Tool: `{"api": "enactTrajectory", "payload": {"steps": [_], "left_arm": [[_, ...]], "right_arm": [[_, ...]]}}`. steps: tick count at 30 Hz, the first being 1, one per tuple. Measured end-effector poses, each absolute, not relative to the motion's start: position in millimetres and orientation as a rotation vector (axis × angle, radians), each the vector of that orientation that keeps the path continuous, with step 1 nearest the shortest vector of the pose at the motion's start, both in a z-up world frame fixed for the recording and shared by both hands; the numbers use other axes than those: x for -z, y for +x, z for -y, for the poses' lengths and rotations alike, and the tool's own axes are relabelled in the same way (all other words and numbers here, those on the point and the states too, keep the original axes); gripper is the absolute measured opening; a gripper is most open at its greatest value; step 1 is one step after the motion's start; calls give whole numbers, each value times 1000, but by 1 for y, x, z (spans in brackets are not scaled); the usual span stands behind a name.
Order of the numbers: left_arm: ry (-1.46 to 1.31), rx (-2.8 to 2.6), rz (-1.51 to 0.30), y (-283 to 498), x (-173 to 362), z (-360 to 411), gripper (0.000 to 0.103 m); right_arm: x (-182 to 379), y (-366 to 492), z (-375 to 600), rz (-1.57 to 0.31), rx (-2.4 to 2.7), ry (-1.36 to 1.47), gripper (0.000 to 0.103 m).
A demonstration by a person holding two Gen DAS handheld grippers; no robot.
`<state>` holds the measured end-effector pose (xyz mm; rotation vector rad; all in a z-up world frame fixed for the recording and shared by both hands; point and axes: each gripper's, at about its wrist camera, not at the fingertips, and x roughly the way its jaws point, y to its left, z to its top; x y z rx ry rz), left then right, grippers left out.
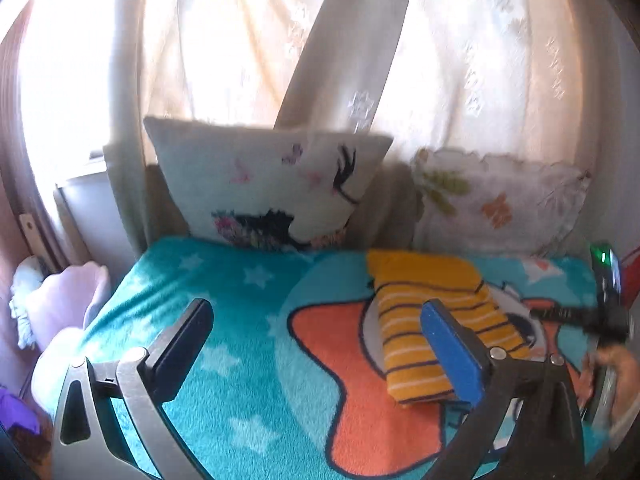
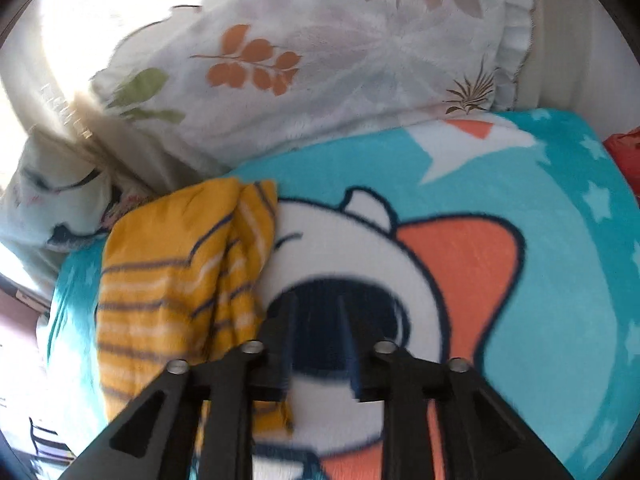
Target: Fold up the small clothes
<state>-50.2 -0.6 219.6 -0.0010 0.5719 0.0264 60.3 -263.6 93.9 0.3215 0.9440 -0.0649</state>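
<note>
A small yellow garment with dark and white stripes point(image 1: 432, 320) lies folded into a narrow bundle on the teal cartoon blanket point(image 1: 248, 320). My left gripper point(image 1: 316, 320) is open and empty, hovering above the blanket; its right finger is in front of the garment's lower part. In the right wrist view the garment point(image 2: 176, 280) lies to the left of my right gripper point(image 2: 318, 308), which is open with a narrow gap and holds nothing. The right gripper also shows at the right edge of the left wrist view point(image 1: 600, 312).
Two pillows lean against the curtain at the back: one with a cartoon face point(image 1: 272, 188), one with leaf prints point(image 1: 496, 200) point(image 2: 320, 60). A pile of pale cloth point(image 1: 60, 304) lies off the blanket's left edge. A red item point(image 2: 626, 156) sits at the far right.
</note>
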Motion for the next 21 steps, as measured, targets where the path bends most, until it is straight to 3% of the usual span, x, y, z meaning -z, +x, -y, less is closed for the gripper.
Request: {"api": "enactTrajectory", "payload": {"steps": [1, 4, 8, 14, 21], "left_arm": [[-7, -2, -560, -53, -224, 0, 103], [-16, 50, -509, -64, -232, -2, 103], [2, 145, -609, -63, -219, 7, 103], [27, 261, -732, -76, -189, 24, 103], [50, 268, -898, -87, -146, 32, 103]], "right_arm": [[-96, 49, 259, -936, 65, 332, 40], [-102, 16, 239, -913, 71, 309, 43], [-99, -19, 210, -916, 94, 252, 55], [-89, -50, 166, -954, 199, 9, 58], [-75, -64, 140, -992, 258, -79, 62]]}}
